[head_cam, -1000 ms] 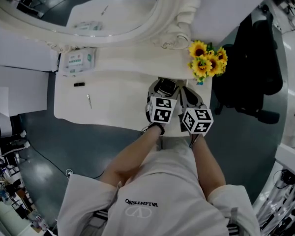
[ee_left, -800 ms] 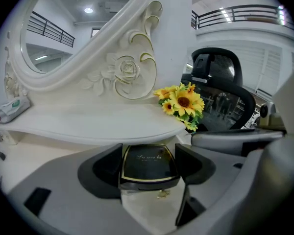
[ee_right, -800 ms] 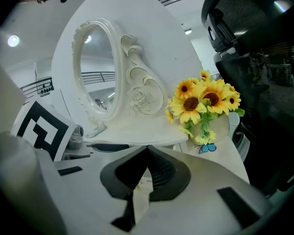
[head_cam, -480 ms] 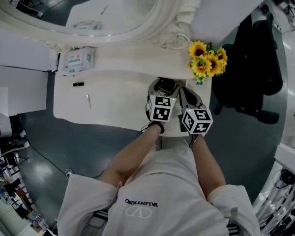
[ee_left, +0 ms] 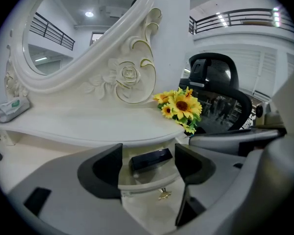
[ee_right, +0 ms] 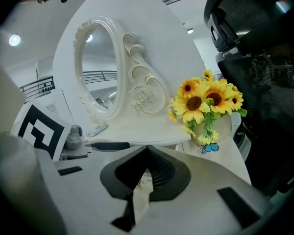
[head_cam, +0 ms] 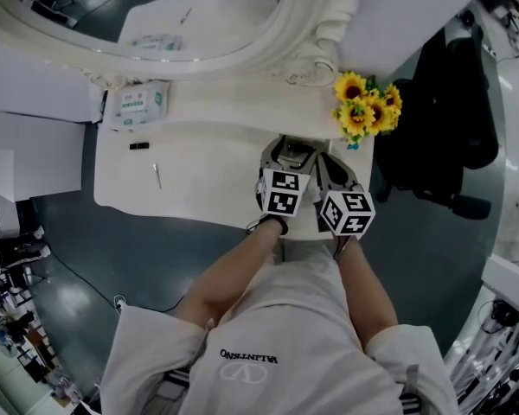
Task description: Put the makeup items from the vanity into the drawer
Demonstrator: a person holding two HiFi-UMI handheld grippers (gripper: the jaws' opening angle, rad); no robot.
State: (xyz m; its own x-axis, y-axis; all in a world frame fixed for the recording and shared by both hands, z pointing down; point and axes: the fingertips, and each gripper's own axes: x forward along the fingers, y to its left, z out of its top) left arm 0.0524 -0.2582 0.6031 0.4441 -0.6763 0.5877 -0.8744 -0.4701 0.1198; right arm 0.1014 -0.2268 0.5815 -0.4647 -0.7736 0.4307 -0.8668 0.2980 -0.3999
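1. Two tongs are hovering side by side at the front right of the white desk (head_cam: 208, 175), over its pulled-out drawer (ee_left: 146, 182).
2. The left tongs (ee_left: 147, 152) are standing wide open and gripping nothing. A black makeup compact (ee_left: 152, 158) is lying in the drawer between them, touching neither side.
3. The right tongs (ee_right: 147, 153) are pressing their tips together, with nothing caught between them.
4. A small black item (head_cam: 138, 146) and a slim stick (head_cam: 156, 176) are lying on the desk's left side, well apart from the drawer.
5. Sunflowers (head_cam: 363, 106) are standing near the drawer, at the desk's right edge.
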